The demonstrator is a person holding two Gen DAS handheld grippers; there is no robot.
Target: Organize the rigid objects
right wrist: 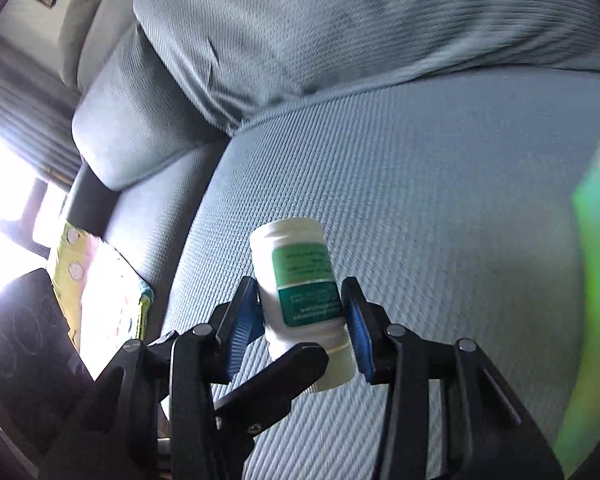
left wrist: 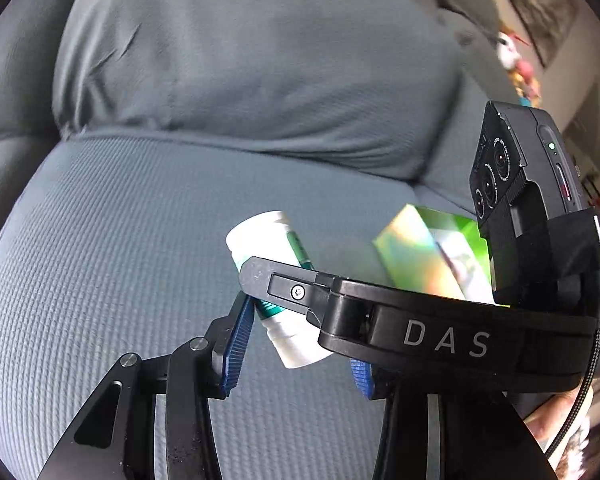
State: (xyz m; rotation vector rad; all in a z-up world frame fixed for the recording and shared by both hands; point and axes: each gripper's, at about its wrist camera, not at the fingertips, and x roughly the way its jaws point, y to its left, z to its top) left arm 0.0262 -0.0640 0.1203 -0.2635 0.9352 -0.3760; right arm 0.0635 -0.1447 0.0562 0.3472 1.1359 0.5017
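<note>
1. Right tongs (right wrist: 304, 320) have their blue ribbed pads pressed on either side of a white plastic bottle with a green label (right wrist: 300, 292), so I judge it held; the cap end points away from me, the long axis running roughly along the fingers with a slight tilt.
2. My left tongs (left wrist: 296, 348) sit around the same bottle (left wrist: 278, 280) in their own view: one blue pad (left wrist: 236, 348) lies beside the bottle's left flank, the other is mostly hidden under the right gripper's black body. I cannot tell whether they are closed on it.
3. Both grippers cross at the bottle, which hangs above the grey ribbed sofa seat cushion (left wrist: 120, 240), not resting on it.
4. A shiny green cardboard box (left wrist: 424, 256) lies to the bottle's right, near, apart.
5. Judgement: this looks like a handover or a placing beside the box; the right hand has the surer hold.
</note>
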